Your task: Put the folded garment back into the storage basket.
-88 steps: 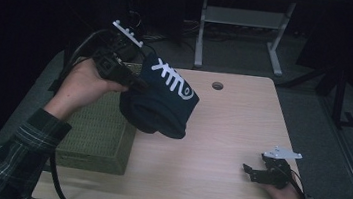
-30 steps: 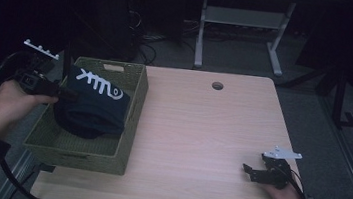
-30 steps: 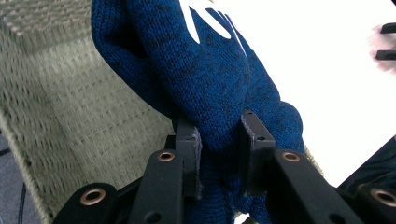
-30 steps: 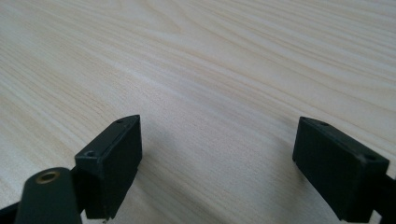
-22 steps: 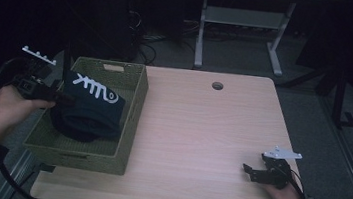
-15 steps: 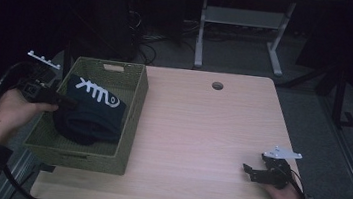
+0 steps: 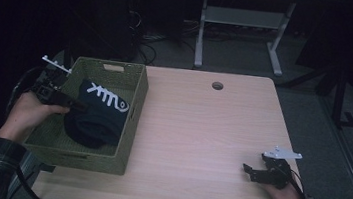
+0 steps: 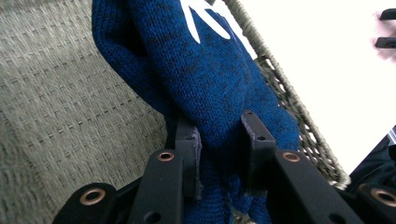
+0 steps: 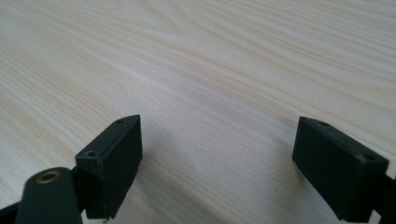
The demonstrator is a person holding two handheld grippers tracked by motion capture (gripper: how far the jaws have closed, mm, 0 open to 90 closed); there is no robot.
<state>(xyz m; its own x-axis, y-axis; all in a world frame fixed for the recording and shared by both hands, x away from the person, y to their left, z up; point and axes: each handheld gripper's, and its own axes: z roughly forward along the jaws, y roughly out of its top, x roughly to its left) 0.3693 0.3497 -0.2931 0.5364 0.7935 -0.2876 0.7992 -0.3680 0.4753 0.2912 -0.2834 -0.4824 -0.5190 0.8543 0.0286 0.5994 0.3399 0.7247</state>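
I count one pale wooden table, one olive woven rectangular basket on its left end, one dark blue knitted garment with white markings, and two grippers. The garment sits inside the basket, hanging from the left gripper, which reaches over the basket's left wall. My left gripper view shows what the high view cannot: both pads are pinched on a fold of blue knit, jaws narrowly apart. Whether the garment's bottom rests on the basket floor I can't quite tell. The right gripper lies well to the right of the basket on bare table, jaws wide apart and holding nothing.
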